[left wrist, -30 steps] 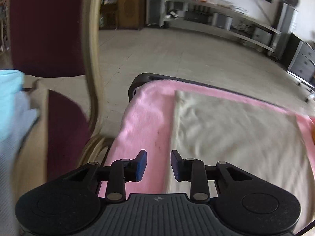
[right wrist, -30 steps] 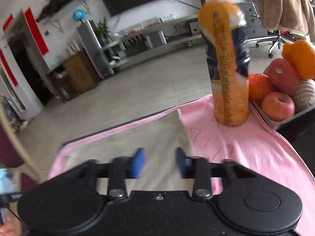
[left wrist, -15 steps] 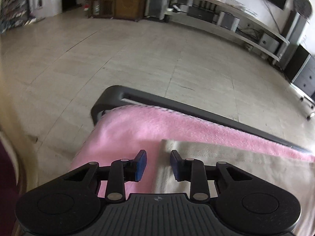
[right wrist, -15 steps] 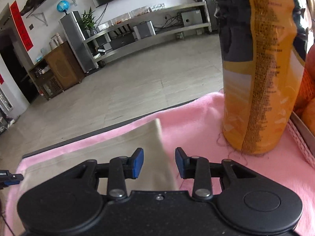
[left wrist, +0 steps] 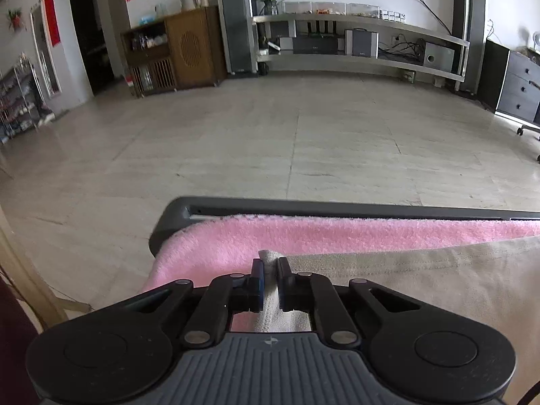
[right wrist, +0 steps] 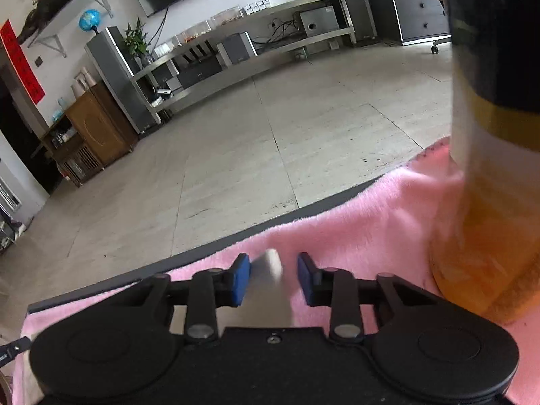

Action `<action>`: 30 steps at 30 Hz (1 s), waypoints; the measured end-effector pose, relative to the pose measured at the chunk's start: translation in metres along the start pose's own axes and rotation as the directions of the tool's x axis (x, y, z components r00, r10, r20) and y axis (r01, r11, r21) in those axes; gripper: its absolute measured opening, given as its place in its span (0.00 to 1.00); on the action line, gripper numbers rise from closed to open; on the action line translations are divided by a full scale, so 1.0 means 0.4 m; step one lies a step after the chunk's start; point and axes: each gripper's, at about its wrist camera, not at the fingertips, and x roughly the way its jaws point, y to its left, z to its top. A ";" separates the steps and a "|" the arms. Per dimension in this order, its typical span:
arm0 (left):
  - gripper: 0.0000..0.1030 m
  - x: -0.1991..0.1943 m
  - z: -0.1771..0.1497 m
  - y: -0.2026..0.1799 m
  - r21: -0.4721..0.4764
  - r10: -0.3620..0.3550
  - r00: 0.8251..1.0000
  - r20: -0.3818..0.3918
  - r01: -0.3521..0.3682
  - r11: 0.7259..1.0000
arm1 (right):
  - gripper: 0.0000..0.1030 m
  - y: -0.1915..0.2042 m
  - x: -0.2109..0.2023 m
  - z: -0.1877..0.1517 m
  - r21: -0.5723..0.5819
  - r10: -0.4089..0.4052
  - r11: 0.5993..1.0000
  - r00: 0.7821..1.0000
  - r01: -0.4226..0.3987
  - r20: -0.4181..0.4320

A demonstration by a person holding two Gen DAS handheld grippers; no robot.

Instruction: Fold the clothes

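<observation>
Pinching one beige cloth (left wrist: 422, 280): left gripper (left wrist: 270, 281); right gripper's (right wrist: 274, 278) fingers closing astride it.

We look from just behind each pair of tongs, low and close over the desk (left wrist: 175, 212), tilted downward across its far edge to the floor. The left view faces the media shelf (left wrist: 357, 23) squarely; the right view sees that shelf (right wrist: 256, 33) at a slant. Both share the pink blanket (left wrist: 303, 233), the wooden cabinet (left wrist: 189, 47) and the far wall.
</observation>
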 end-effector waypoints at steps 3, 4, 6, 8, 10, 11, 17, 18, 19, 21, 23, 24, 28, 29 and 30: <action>0.07 -0.038 0.013 -0.006 0.012 0.011 0.999 0.037 -0.012 1.000 | 0.06 0.021 -0.044 -0.008 -0.067 0.008 0.998 0.999 -0.006 0.032; 0.07 -0.058 0.017 -0.007 0.016 0.013 0.999 0.053 -0.014 1.000 | 0.06 0.028 -0.069 -0.014 -0.088 0.012 0.996 0.999 -0.008 0.051; 0.07 -0.110 0.024 -0.009 0.029 0.016 0.996 0.086 -0.019 0.999 | 0.06 0.039 -0.132 -0.020 -0.103 0.024 0.995 0.996 -0.016 0.083; 0.07 -0.173 0.030 -0.004 0.041 0.012 0.993 0.114 -0.017 0.999 | 0.06 0.043 -0.203 -0.015 -0.103 0.035 0.994 0.993 -0.023 0.117; 0.07 -0.246 0.030 0.011 0.039 0.009 0.989 0.145 -0.015 0.999 | 0.06 0.046 -0.286 -0.007 -0.098 0.049 0.995 0.988 -0.035 0.145; 0.07 -0.286 0.028 0.022 0.033 0.009 0.987 0.160 -0.015 0.999 | 0.06 0.047 -0.332 -0.002 -0.094 0.054 0.995 0.986 -0.039 0.155; 0.08 -0.521 -0.042 0.103 -0.005 -0.006 0.979 0.203 0.007 1.000 | 0.06 0.043 -0.619 -0.016 -0.097 0.081 0.993 0.981 -0.064 0.176; 0.08 -0.562 -0.068 0.110 0.000 -0.007 0.978 0.207 0.007 1.000 | 0.05 0.040 -0.666 -0.027 -0.097 0.081 0.993 0.982 -0.066 0.169; 0.08 -0.603 -0.098 0.109 0.011 -0.006 0.978 0.207 0.004 1.000 | 0.05 0.037 -0.707 -0.047 -0.107 0.078 0.992 0.984 -0.061 0.160; 0.08 -0.668 -0.169 0.107 0.023 -0.003 0.981 0.192 -0.001 1.000 | 0.05 0.031 -0.788 -0.089 -0.127 0.071 0.990 0.987 -0.053 0.142; 0.08 -0.716 -0.249 0.106 0.026 0.002 0.987 0.162 -0.006 1.000 | 0.06 0.015 -0.856 -0.163 -0.138 0.063 0.989 0.991 -0.047 0.119; 0.08 -0.721 -0.297 0.106 0.013 0.006 0.991 0.132 -0.008 1.000 | 0.06 0.008 -0.873 -0.196 -0.140 0.060 0.989 0.993 -0.045 0.102; 0.08 -0.734 -0.487 0.102 -0.037 0.016 1.000 0.006 -0.016 0.999 | 0.06 -0.063 -0.897 -0.379 -0.120 0.026 0.992 0.999 -0.023 0.022; 0.08 -0.721 -0.521 0.096 -0.044 0.020 0.999 -0.034 -0.021 0.999 | 0.06 -0.082 -0.890 -0.418 -0.100 0.020 0.995 1.000 -0.020 -0.007; 0.08 -0.707 -0.544 0.089 -0.036 0.033 0.998 -0.063 -0.035 0.999 | 0.05 -0.099 -0.879 -0.459 -0.073 0.010 0.997 0.999 -0.013 -0.041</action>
